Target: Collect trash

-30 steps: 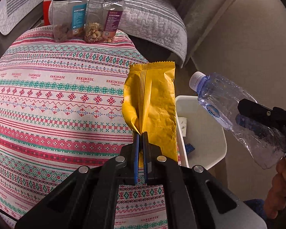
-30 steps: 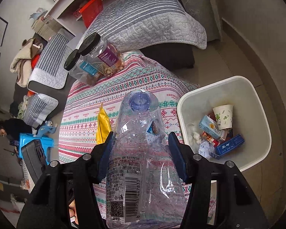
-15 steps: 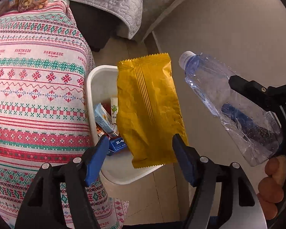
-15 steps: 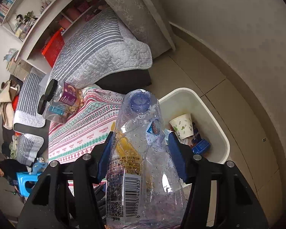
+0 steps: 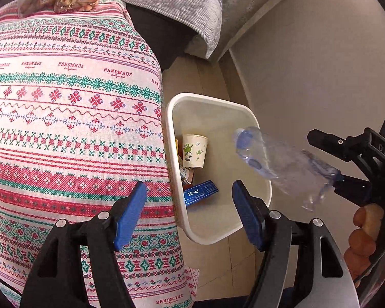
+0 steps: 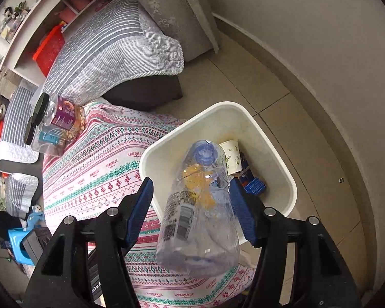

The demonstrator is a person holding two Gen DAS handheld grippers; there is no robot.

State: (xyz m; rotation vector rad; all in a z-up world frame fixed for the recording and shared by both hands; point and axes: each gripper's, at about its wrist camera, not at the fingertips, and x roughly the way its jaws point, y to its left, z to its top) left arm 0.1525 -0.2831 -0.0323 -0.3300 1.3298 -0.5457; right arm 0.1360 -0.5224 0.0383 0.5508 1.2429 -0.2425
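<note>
A white trash bin [image 5: 219, 100] stands on the floor beside the table; it also shows in the right wrist view [image 6: 292, 195]. In it lie a paper cup [image 5: 193, 150], a blue box [image 5: 200, 192] and a yellow wrapper [image 6: 197, 179], seen through the bottle. My left gripper [image 5: 190, 214] is open and empty above the bin's near edge. A crumpled clear plastic bottle [image 5: 279, 164] with a blue cap hangs over the bin, blurred, cap toward the bin. My right gripper [image 6: 191, 208] has its jaws spread wider than the bottle [image 6: 200, 220], with gaps on both sides.
The table wears a red, green and white patterned cloth [image 5: 64, 128]. Two clear snack jars [image 6: 54, 123] stand at its far end. A grey striped quilt [image 6: 110, 56] lies on a dark sofa behind. Beige tiled floor [image 6: 308, 133] and a wall surround the bin.
The yellow wrapper has left my left gripper and lies in the bin. My right gripper has opened, and the bottle is loose and tipping toward the bin.
</note>
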